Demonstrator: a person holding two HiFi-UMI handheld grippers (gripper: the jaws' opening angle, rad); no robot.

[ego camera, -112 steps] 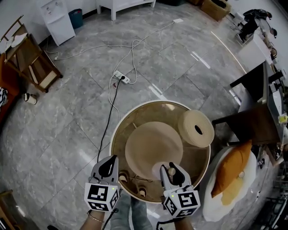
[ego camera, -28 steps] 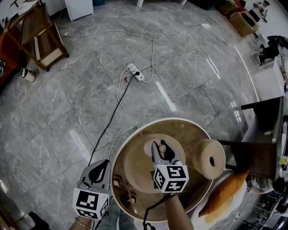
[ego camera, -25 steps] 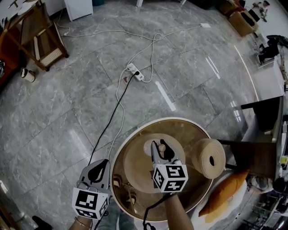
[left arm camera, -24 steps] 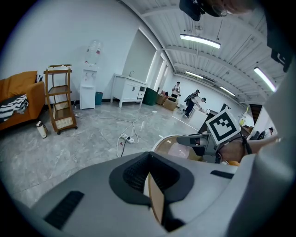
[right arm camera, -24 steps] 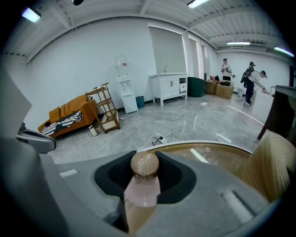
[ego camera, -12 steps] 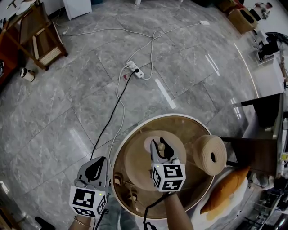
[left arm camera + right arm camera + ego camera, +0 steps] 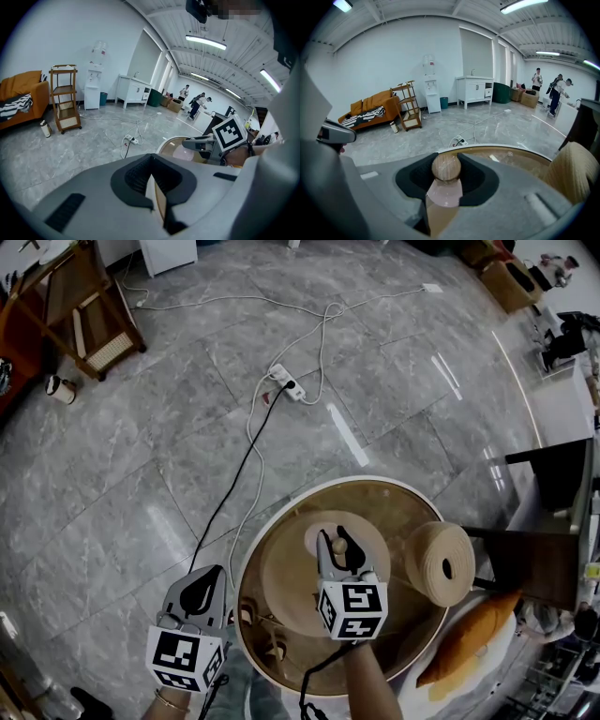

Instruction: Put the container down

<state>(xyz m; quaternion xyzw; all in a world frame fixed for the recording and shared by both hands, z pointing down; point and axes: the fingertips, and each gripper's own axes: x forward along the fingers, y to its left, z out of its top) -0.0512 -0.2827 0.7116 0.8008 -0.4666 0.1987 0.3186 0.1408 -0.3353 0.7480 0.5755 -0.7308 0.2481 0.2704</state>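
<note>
Letting go too early looks like the main danger: in the head view the right gripper [image 7: 336, 546] is clamped on the top of the pale pink container [image 7: 316, 542], where a wooden ball stopper [image 7: 339, 542] sits, and it holds the container over the far part of a round wooden disc [image 7: 281, 582] on the round table [image 7: 349, 478]. The container seems to lean away, so if it is freed before its base sits flat it could tip, roll off the disc and strike the table top. The stopper might also come loose, since the grip is up there. A roll of cord [image 7: 439, 563] stands well apart to the right and should not interfere. The left gripper [image 7: 208, 576] hangs just outside the near-left rim. Some small things [image 7: 253, 617] at the table's near edge are too small to name. In the left gripper view the jaws are pressed together with nothing between them, and they cover most of the table. In the right gripper view the pads squeeze the ball and the pink body below it, but the jaws hide the base, so I cannot tell whether it touches the disc
</note>
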